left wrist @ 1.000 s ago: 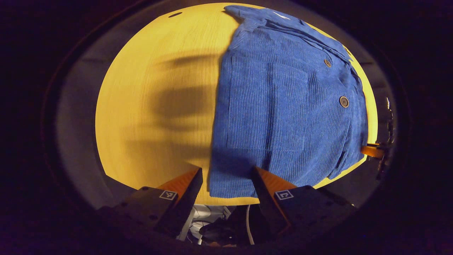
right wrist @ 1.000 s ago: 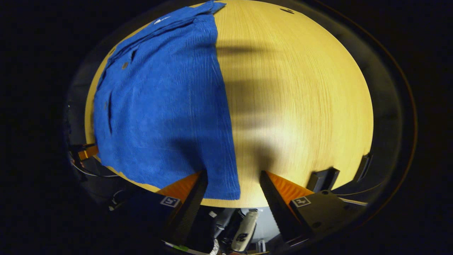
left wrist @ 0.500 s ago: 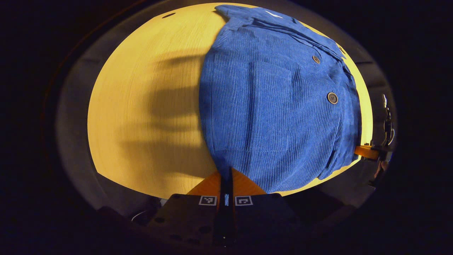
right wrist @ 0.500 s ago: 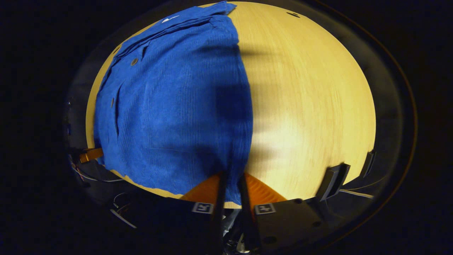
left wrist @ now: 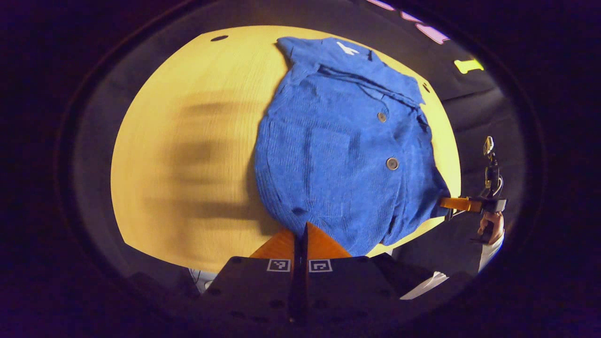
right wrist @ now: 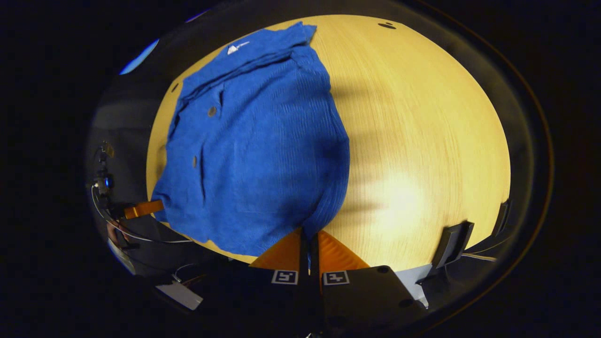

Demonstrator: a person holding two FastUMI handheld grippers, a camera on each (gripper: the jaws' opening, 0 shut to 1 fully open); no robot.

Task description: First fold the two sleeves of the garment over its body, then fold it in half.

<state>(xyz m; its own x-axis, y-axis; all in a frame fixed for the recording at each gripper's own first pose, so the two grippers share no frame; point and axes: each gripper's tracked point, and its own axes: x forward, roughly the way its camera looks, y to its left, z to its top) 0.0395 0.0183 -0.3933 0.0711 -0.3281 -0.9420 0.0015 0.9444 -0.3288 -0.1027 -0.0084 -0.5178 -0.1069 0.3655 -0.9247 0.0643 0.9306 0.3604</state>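
In the left gripper view, the left gripper point(left wrist: 301, 230) sits at 6 o'clock with its jaws pressed together on the near hem corner of the blue shirt point(left wrist: 342, 155). The cloth bunches and rises slightly right where the fingers meet it. From that pinch the shirt spreads up and to the right across the round wooden table point(left wrist: 188, 155), filling the stretch from 6 o'clock toward 1 o'clock. Its long axis runs from the hem at the jaws to the collar point(left wrist: 345, 51) at about 12 to 1 o'clock, so the collar points away from the gripper. Two buttons point(left wrist: 392, 163) lie along the front on the right half of the cloth. The sleeves lie folded in, with none sticking out past the body. At 3 to 4 o'clock the other gripper point(left wrist: 446, 203) reaches the far hem corner, with a hand point(left wrist: 490, 223) and a white sleeve point(left wrist: 488, 246) behind it.

In the right gripper view, the right gripper point(right wrist: 309, 237) is at 6 o'clock, its jaws closed on the hem corner of the shirt point(right wrist: 253, 159). Here the shirt runs from the jaws up and to the left, toward 11 o'clock, with the collar point(right wrist: 263, 44) at the far end near 12 o'clock. The bare table point(right wrist: 422, 141) fills the right half. At 9 o'clock the left gripper point(right wrist: 157, 206) touches the opposite hem corner. The hem edge between the two grippers hangs at the table's near rim.
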